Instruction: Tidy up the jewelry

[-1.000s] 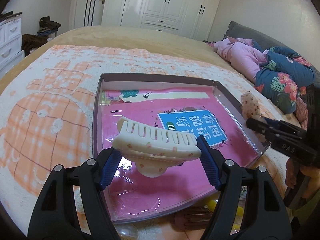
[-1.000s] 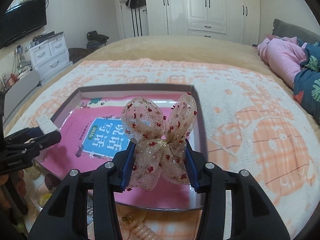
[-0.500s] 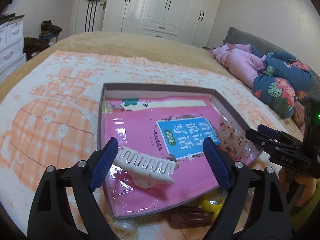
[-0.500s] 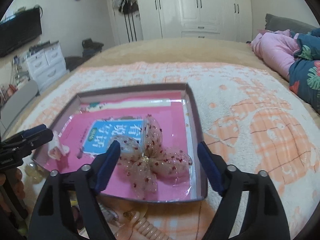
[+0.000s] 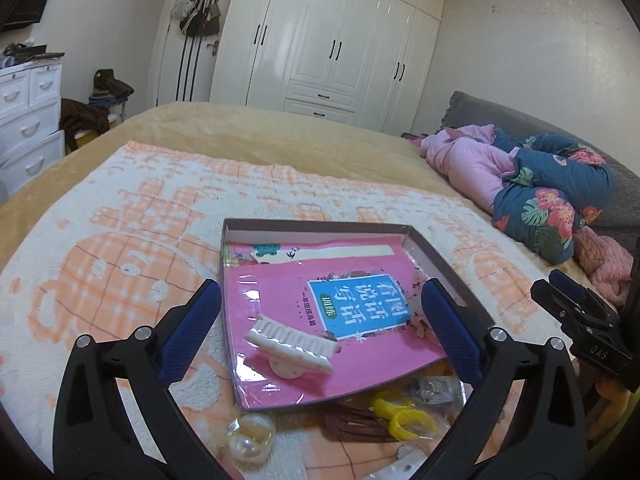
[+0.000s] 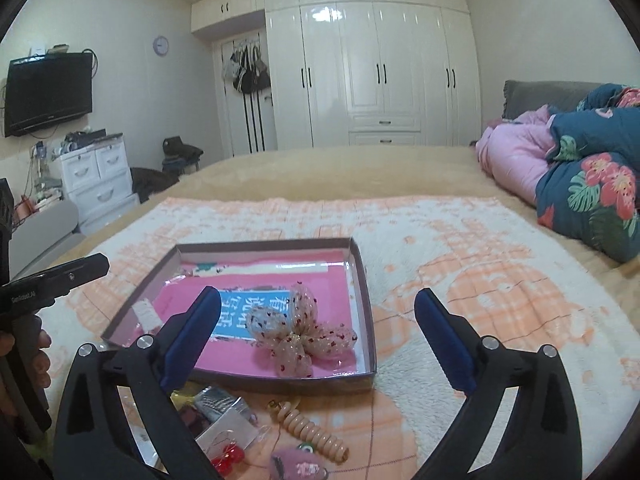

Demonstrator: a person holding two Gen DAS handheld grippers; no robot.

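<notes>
A shallow box lid with a pink printed bottom lies on the bed blanket. Inside it a cream claw hair clip rests on its side near the front left. A sheer bow with red dots lies inside near the front right corner. My left gripper hovers above and behind the clip, jaws still opening, nothing between them. My right gripper hangs over the bow, jaws also opening, pads clear of it. The right gripper's tip shows at the left view's right edge.
Loose accessories lie in front of the lid: a yellow clip, a dark brown clip, a pearl piece, a spiral hair tie, a small packet, a red bow. Folded quilts lie right.
Both grippers let go: the cream clip and the dotted bow dropped into the lid. The jaws spread wide and both grippers pulled back and upward.
</notes>
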